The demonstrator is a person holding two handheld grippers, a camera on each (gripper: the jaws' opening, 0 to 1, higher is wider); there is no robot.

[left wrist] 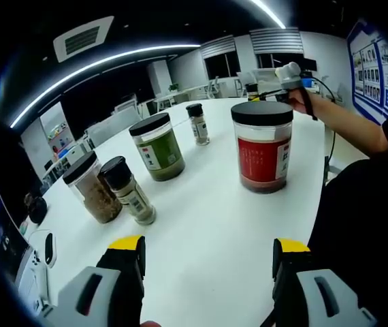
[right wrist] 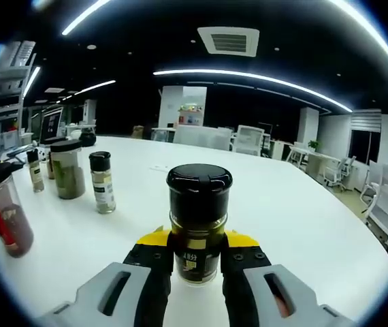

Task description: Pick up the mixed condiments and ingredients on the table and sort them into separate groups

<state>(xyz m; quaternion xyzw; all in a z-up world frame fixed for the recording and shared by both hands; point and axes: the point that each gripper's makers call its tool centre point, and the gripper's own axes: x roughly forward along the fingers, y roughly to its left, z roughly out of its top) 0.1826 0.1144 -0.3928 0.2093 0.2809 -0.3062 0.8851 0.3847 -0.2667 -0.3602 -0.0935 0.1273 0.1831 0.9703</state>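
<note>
My right gripper [right wrist: 199,262] jaws clamp a spice bottle [right wrist: 198,225] low; top-heavy, it could tip. My left gripper [left wrist: 207,262] jaws gape, empty, above the tabletop [left wrist: 214,218].

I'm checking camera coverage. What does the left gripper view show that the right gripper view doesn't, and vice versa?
Left gripper view: the open left tool, the person's arm. Right gripper view: the right tool shut on a black-capped spice bottle, close up. Both: the red-label jar, green-filled jar and white table.
</note>
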